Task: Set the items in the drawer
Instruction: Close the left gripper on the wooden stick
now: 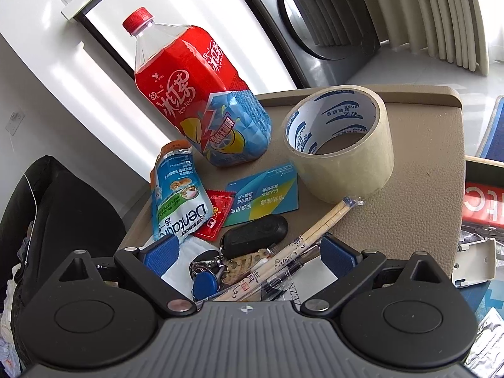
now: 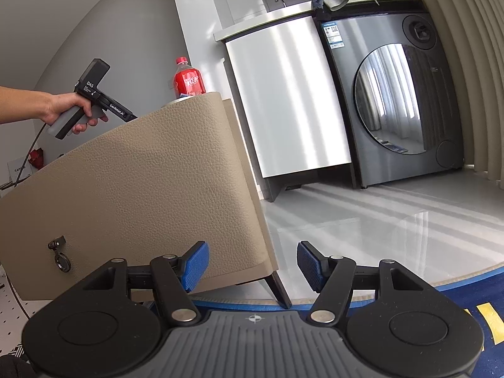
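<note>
On the tan cabinet top (image 1: 409, 220) lie a red ice tea bottle (image 1: 201, 94), a tape roll (image 1: 340, 145), a blue-green card (image 1: 264, 195), a Dentalife pouch (image 1: 179, 198), a red sachet (image 1: 215, 217), a black key fob with keys (image 1: 252, 236), wrapped chopsticks (image 1: 315, 233) and a pen (image 1: 280, 278). My left gripper (image 1: 249, 255) is open, its pads either side of the keys and chopsticks. My right gripper (image 2: 250, 266) is open and empty, low beside the cabinet's tan side (image 2: 141, 189). The bottle (image 2: 189, 78) and the hand-held left gripper body (image 2: 94, 94) show above it.
A washing machine (image 2: 393, 104) and a white cabinet (image 2: 283, 94) stand behind. A small lock (image 2: 60, 253) sits on the cabinet's side. A red box (image 1: 485, 201) and a blue rug (image 2: 456, 299) lie to the right. A black bag (image 1: 53, 214) is at left.
</note>
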